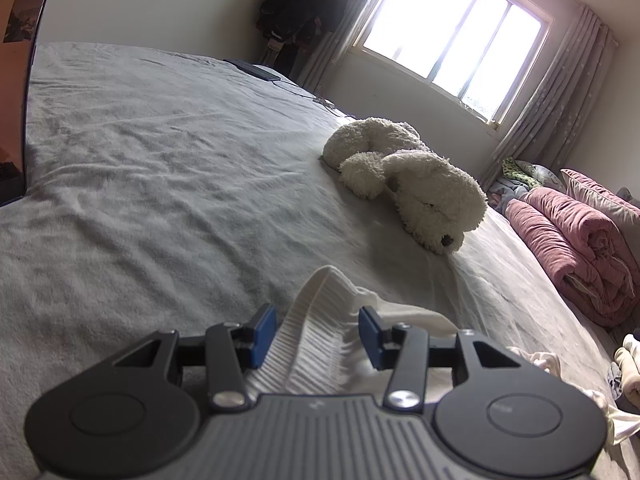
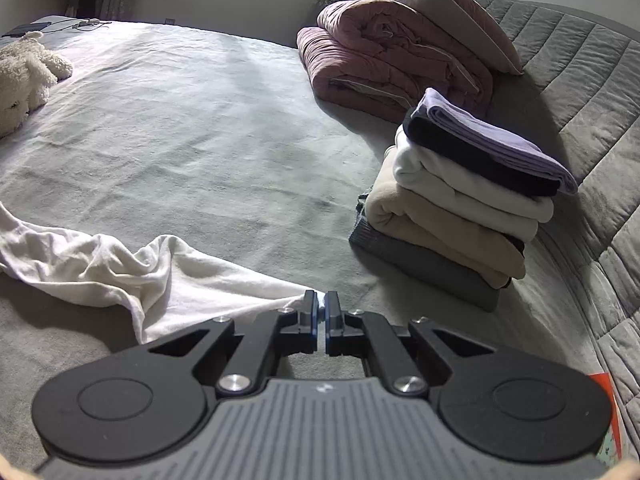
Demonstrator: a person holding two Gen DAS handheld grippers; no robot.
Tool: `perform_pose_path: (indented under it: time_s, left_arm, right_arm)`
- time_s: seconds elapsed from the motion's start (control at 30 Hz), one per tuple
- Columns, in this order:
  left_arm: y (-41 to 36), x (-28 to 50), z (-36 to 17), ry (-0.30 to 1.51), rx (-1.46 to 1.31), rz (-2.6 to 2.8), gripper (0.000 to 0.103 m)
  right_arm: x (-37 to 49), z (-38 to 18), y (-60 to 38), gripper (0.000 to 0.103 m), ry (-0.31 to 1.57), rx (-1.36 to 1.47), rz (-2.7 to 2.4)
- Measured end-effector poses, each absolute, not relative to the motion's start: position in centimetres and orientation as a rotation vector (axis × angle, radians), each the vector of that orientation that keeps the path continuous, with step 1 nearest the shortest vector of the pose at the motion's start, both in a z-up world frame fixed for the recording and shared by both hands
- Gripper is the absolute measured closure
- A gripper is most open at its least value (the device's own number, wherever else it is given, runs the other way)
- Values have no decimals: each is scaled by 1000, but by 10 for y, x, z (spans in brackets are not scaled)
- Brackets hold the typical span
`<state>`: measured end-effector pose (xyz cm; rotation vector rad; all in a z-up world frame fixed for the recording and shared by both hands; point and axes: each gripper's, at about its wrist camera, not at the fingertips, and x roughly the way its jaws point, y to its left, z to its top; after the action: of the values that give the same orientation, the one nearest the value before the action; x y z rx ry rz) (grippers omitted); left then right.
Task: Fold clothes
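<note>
A white garment (image 2: 120,264) lies crumpled across the near part of the grey bed sheet (image 2: 200,128). My right gripper (image 2: 321,304) is shut on one corner of it, and a sliver of white cloth shows between the blue pads. In the left wrist view the garment's ribbed hem (image 1: 320,320) bunches up between the blue pads of my left gripper (image 1: 318,332). It fills the gap between the half-parted jaws and rises just beyond the fingertips. The rest of the cloth trails off to the right behind the gripper body.
A stack of folded clothes (image 2: 460,200) stands on the right of the bed, with a rolled pink quilt (image 2: 384,60) and a pillow behind it. A white plush dog (image 1: 408,184) lies further up the sheet. A quilted grey headboard (image 2: 580,80) borders the right side.
</note>
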<state>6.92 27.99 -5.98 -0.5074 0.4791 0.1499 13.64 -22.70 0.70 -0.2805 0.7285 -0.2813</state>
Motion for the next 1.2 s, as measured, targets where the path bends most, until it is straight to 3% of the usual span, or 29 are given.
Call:
perform_pose_path:
  time_s: [0.77,1.1,1.2]
  left_arm:
    - [280,69,-60,479,-510,152,56]
    - [277,74,-56,507,-475,161,56]
    - [278,79,-50,547,-462,158,56]
  right_arm:
    - [192,43,-285,101,795,-212,-397]
    - [210,-1,-301,100,955,-192,-422]
    - [202,-3,-301,83,938,-149,-397]
